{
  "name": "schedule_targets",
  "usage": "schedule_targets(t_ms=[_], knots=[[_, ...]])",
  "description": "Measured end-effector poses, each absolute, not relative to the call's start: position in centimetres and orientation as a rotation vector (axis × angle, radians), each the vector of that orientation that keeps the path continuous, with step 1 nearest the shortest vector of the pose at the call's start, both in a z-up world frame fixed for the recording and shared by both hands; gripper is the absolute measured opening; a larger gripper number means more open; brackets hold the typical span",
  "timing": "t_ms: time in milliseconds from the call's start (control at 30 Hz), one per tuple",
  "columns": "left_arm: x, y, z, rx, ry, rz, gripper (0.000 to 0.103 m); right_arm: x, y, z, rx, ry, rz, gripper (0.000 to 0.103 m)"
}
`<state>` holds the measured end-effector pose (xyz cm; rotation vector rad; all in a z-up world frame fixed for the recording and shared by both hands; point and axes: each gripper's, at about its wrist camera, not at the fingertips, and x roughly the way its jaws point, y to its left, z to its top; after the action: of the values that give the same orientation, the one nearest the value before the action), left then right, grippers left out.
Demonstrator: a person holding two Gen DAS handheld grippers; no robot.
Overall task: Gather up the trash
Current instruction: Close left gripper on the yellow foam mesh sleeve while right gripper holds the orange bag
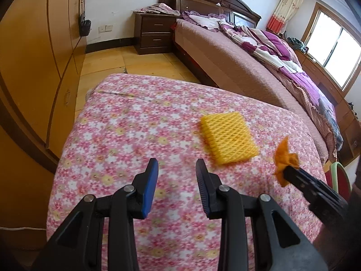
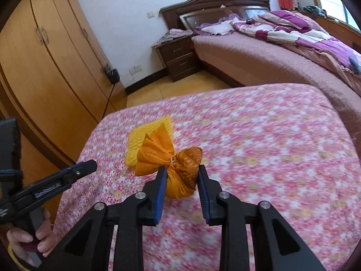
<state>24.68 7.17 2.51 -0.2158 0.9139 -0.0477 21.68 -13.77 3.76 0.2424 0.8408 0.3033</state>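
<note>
Apparently mid-pickup, the right hand-held gripper (image 2: 182, 181) pinched the orange wrapper (image 2: 178, 169) between part-closed jaws, while the left hand-held gripper (image 1: 177, 171) hung open and empty, the yellow foam net (image 1: 227, 136) ahead to its right likely due next.

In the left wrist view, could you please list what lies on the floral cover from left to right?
Left gripper → yellow foam net → orange wrapper, held by the right gripper.
</note>
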Motion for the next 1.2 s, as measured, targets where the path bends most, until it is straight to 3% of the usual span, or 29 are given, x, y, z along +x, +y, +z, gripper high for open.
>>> schedule_targets(t_ms=[167,267,333,833,900,933,1000,1133,1200], knots=[[25.7,5.3,2.4,-0.214,0.922,-0.094,0.035,20.6,-17.4,4.8,0.31,0.81,0.261,0.029],[26.7,4.2,2.3,-0.219,0.921,-0.109,0.047,20.1,-19.1,5.1,0.335,0.799,0.241,0.029],[27.3,3.7,2.2,-0.229,0.914,-0.11,0.049,19.8,-20.1,5.1,0.353,0.796,0.232,0.029],[30.9,-0.5,-0.8,-0.151,0.931,-0.065,0.051,19.4,-24.3,3.7,0.452,0.792,0.187,0.03],[30.7,-1.1,-0.8,-0.137,0.926,-0.088,0.046,19.5,-24.4,3.8,0.456,0.791,0.188,0.03],[30.6,-1.6,-0.7,-0.13,0.921,-0.109,0.038,19.6,-24.4,3.7,0.455,0.791,0.188,0.03],[30.3,-2.4,-0.7,-0.123,0.917,-0.145,0.032,19.6,-24.5,3.7,0.459,0.795,0.187,0.03],[29.5,-3.3,-0.4,-0.107,0.908,-0.191,0.011,19.1,-24.7,4.6,0.477,0.784,0.191,0.03],[29.0,-3.4,-0.2,-0.115,0.909,-0.211,0.01,18.8,-24.8,5.2,0.477,0.77,0.188,0.03]])
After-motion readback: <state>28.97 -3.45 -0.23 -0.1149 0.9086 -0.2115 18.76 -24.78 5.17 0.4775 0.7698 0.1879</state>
